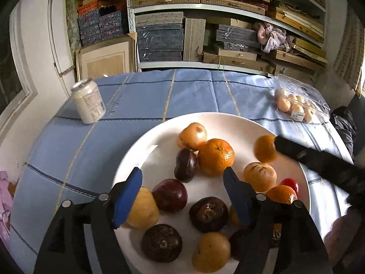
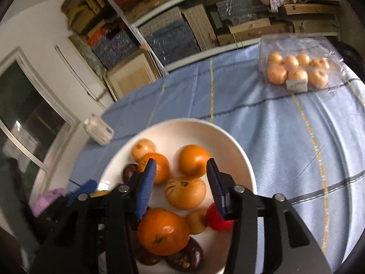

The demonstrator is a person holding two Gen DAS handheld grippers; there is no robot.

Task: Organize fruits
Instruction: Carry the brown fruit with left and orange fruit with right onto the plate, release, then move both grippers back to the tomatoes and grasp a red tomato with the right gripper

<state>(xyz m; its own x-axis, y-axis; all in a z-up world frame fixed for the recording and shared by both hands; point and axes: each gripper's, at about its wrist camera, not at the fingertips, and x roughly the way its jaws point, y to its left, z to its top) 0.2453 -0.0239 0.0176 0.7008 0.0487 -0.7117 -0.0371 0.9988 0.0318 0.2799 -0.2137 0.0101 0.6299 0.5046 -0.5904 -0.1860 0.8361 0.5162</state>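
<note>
The fruit is all heaped on the white plate (image 1: 141,159), which sits on the blue checked tablecloth (image 1: 194,91); I'll take that plate as my landmark. At its middle lies a big orange mandarin (image 1: 215,156) with a dark plum (image 1: 186,165) touching it on the side toward the soda can (image 1: 87,101). Nearer the person are more dark round fruits (image 1: 170,195) and a yellow one (image 1: 143,210).

The left gripper (image 1: 182,182) hangs over the near half of the plate, tilted downward, its blue pads spread wide with nothing pressed between them. The dark fruit lies just ahead of the gap and slightly low, so I'd judge it the nearest thing for that hand: a short push forward and down would bracket it. Being round, it has no long axis to line up with.

The right gripper (image 2: 181,175) comes in over the plate's other side, jaws parted more narrowly and empty. A speckled tan fruit (image 2: 186,193) sits right in line between its pads, with an orange (image 2: 194,163) just beyond. The risk, as I see it, is crowding: neighbours touch, so closing may nudge them.

Well apart from the plate, toward the far corner, lies a clear pack of pale fruit (image 2: 298,72).
</note>
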